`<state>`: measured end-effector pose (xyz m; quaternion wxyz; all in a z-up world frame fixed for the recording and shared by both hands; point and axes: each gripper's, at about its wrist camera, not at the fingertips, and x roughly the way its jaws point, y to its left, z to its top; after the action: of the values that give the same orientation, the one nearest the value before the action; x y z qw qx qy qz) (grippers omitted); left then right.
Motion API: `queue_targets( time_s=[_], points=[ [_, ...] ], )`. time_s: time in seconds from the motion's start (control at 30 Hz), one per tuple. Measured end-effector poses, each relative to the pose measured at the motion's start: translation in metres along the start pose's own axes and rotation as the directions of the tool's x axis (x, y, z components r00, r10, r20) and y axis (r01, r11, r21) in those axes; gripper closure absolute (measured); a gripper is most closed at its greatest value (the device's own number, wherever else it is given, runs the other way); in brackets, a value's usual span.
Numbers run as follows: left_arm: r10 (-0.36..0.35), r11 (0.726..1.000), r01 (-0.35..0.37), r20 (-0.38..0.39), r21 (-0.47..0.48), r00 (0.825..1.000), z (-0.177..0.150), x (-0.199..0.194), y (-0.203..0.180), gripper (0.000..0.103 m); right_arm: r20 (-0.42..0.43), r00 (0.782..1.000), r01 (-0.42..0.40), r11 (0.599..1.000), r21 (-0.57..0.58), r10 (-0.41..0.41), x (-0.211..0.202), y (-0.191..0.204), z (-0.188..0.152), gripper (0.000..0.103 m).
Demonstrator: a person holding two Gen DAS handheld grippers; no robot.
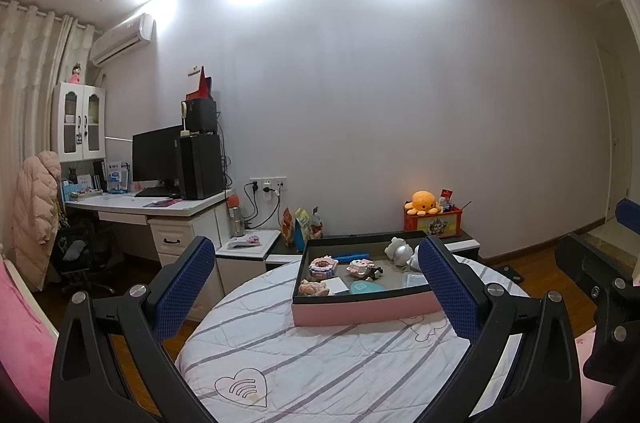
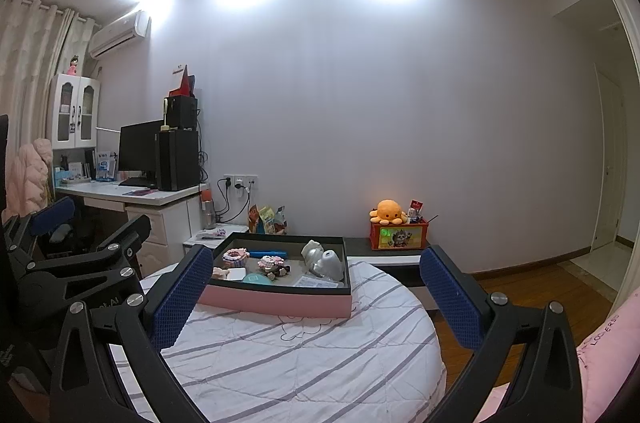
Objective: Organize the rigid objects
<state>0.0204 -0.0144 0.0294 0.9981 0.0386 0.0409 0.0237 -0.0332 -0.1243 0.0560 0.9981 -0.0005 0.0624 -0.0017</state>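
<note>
Left wrist view shows a pink box (image 1: 360,313) with a dark rim, straight ahead of the left claw (image 1: 320,287) and framed between its two blue fingers (image 1: 452,287), resting on a round bed with a striped quilt (image 1: 320,363). The box's long side runs left to right across the view. Inside lie a blue pen-like stick (image 1: 352,256) at the back, two small pink block toys (image 1: 322,266), a white card (image 1: 335,285), a teal disc (image 1: 366,287) and silver-white figures (image 1: 400,251) at the right end.

Right wrist view shows the same box ahead and slightly left of the right claw (image 2: 316,287). Both claws are wide apart and hold nothing. Neither looks clearly nearer; the left one faces the box more squarely. Beyond stand a low shelf with an orange plush octopus (image 2: 387,210) and a desk (image 2: 132,193).
</note>
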Motion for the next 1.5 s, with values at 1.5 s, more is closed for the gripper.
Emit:
queue_targets(
  time_s=[1.5],
  points=[
    [0.01, 1.0, -0.01, -0.022, 0.0, 1.0, -0.0018, 0.0008, 0.004, 0.0, -0.027, 1.0, 0.002, 1.0, -0.018, -0.003, 0.0043, 0.0054, -0.0025, 0.0]
  ],
)
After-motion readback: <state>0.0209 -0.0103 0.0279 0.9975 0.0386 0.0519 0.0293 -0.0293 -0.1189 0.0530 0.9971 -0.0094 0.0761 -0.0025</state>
